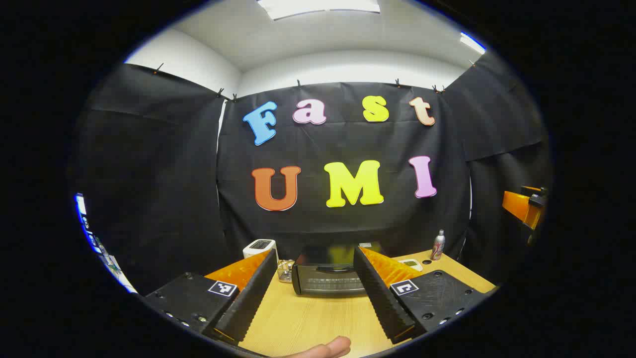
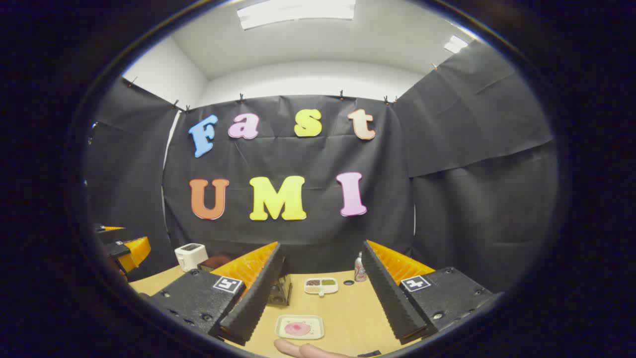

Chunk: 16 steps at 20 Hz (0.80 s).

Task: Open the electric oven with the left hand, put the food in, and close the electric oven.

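The electric oven (image 1: 328, 276), dark with a glass door that looks shut, stands on the wooden table (image 1: 308, 318) straight ahead of my left gripper (image 1: 315, 252), which is open and well short of it. In the right gripper view a small white plate with pink food (image 2: 299, 327) lies on the table below my right gripper (image 2: 322, 245). That gripper is open too, with nothing between its fingers. A corner of the oven (image 2: 280, 291) peeks out behind one finger. The left gripper (image 2: 124, 248) shows far off at the left edge, and the right gripper (image 1: 524, 206) at the right edge.
A white toaster (image 1: 260, 247) stands left of the oven with a small wire basket (image 1: 285, 271) beside it. A divided dish (image 2: 321, 285) and a can (image 2: 359, 268) sit toward the back right. A person's fingertip (image 1: 328, 348) shows at the bottom edge. Black cloth walls the booth.
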Available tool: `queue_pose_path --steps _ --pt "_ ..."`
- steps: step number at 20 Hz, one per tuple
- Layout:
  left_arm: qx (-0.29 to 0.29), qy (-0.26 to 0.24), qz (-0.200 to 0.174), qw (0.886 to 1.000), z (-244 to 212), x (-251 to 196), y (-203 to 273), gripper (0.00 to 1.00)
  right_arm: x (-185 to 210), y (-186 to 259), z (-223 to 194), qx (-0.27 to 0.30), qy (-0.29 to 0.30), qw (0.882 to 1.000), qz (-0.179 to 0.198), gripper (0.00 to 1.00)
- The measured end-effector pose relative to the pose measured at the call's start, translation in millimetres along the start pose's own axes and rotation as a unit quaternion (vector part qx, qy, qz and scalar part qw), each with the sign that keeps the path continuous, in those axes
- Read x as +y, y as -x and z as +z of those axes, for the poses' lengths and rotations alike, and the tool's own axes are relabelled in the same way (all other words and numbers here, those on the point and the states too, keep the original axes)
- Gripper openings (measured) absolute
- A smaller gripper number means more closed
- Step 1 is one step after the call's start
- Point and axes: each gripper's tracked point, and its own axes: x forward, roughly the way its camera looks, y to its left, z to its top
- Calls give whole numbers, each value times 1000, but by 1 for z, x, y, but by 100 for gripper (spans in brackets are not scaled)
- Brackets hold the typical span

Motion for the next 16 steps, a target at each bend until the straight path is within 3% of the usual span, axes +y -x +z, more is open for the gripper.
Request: queue_pose_path --steps 4,6,10,11,12,16 --pt "5 -5 -1 1000 -4 -4 -2 96 -8 0 3 -10 3 1000 -3 100" --pt "3 -3 -1 1000 -3 -4 -5 96 -11 0 4 -13 4 1000 -3 96" --pt "3 9 0 1000 -2 -2 -13 96 -16 -4 8 -22 1 1000 -4 100" --pt "4 11 1 1000 -3 -1 -15 96 -17 -5 9 -25 1 1000 -4 96" --pt "5 14 -2 1000 -6 -2 -18 96 -18 -5 10 -29 1 1000 -5 100" --pt "22 24 -8 999 -22 -4 -43 96 -19 -20 5 -30 -2 1000 -1 96"
